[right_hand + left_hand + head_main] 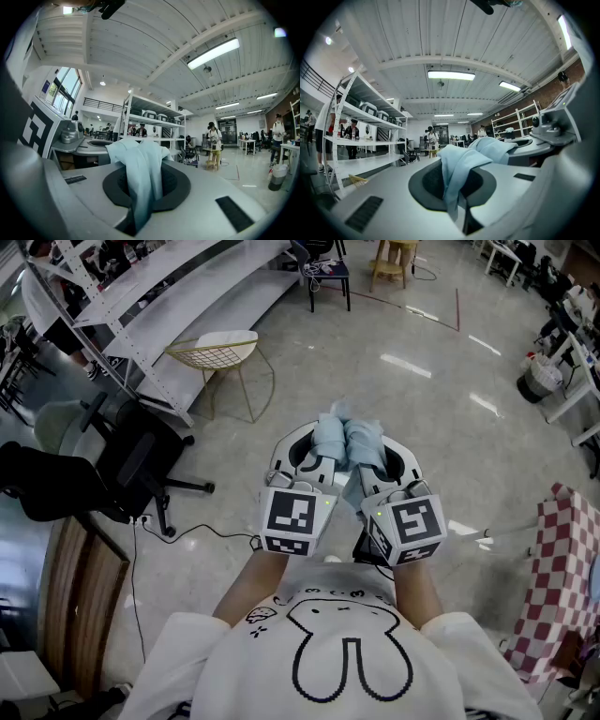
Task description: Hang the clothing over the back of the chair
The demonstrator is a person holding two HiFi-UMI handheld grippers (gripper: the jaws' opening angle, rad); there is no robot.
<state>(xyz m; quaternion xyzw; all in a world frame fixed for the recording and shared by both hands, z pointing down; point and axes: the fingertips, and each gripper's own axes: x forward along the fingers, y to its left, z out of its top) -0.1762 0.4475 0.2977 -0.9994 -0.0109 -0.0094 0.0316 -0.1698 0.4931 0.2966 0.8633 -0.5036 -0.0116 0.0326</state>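
A: How far along is the hanging?

B: Not begun, I judge. The pale blue clothing is bunched well short of the wire chair, clenched by both the left tongs and the right tongs.

A: Do the views differ?

B: Only the head view shows the chair. Each gripper view shows the clothing pinched in its own tongs.

Left tool and right tool, level, both clamp clothing.
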